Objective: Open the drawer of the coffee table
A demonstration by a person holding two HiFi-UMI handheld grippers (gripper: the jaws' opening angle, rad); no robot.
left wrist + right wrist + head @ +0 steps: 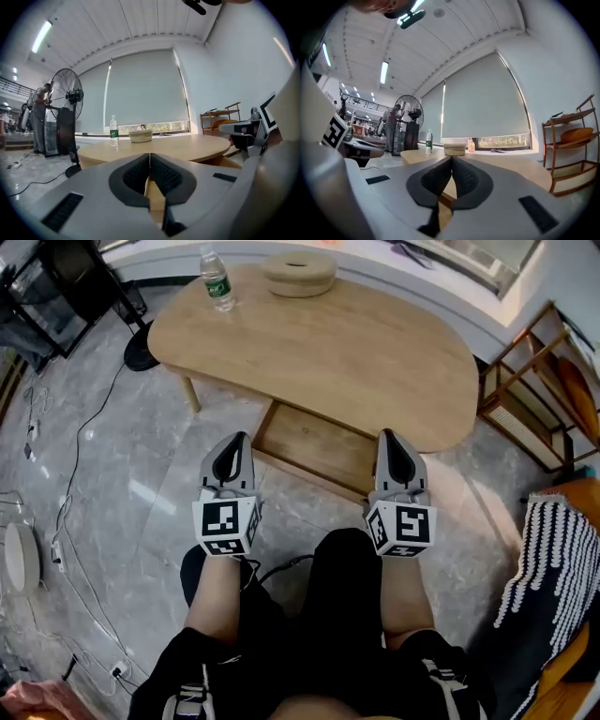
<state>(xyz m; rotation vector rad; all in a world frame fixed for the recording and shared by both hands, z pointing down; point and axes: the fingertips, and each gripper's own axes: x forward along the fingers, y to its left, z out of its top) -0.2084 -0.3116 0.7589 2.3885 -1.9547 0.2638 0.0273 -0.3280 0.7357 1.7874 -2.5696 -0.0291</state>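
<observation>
The light wooden coffee table (356, 352) stands in front of me. Its drawer (314, 444) sticks out from under the near edge, and its wooden bottom shows bare. My left gripper (238, 439) hovers by the drawer's left corner, its jaws shut with nothing between them. My right gripper (388, 435) hovers over the drawer's right end, also shut on nothing. In the left gripper view the shut gripper (149, 155) points level across the table top (187, 145). The right gripper view shows the same: shut tips (451, 159), table beyond.
A water bottle (217, 280) and a round wooden bowl (299, 273) stand at the table's far edge. A fan's base (141, 352) stands to the left, and cables run across the floor there. A wooden shelf (534, 399) and a striped cloth (548, 568) are at the right.
</observation>
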